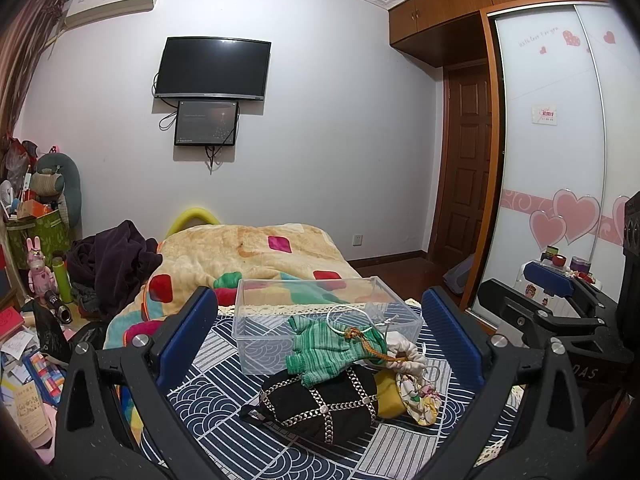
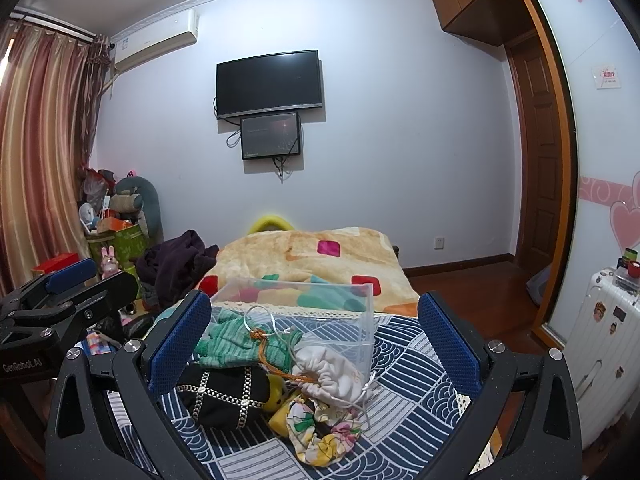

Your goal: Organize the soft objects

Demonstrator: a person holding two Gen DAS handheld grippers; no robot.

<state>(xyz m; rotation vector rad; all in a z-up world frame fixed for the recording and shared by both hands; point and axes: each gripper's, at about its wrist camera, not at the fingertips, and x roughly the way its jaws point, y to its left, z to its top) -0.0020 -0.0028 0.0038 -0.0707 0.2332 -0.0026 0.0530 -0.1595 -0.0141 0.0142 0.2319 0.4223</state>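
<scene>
A pile of soft things lies on a blue patterned cloth (image 1: 224, 364) in front of a clear plastic box (image 1: 320, 312). The pile holds a green striped glove (image 1: 328, 350), a black pouch with studded straps (image 1: 320, 404), a white drawstring bag (image 2: 334, 372), a yellow item (image 1: 390, 394) and a floral cloth (image 2: 320, 428). My left gripper (image 1: 320, 344) is open and empty, its fingers on either side of the pile. My right gripper (image 2: 316, 344) is also open and empty above the pile. The box (image 2: 320, 308) looks empty.
A bed with a patchwork blanket (image 1: 248, 256) lies beyond the box. Dark clothes (image 1: 116, 260) and cluttered shelves (image 1: 32, 240) stand at left. A wardrobe (image 1: 560, 160), a door (image 1: 468, 160) and a white suitcase (image 2: 600, 344) stand at right.
</scene>
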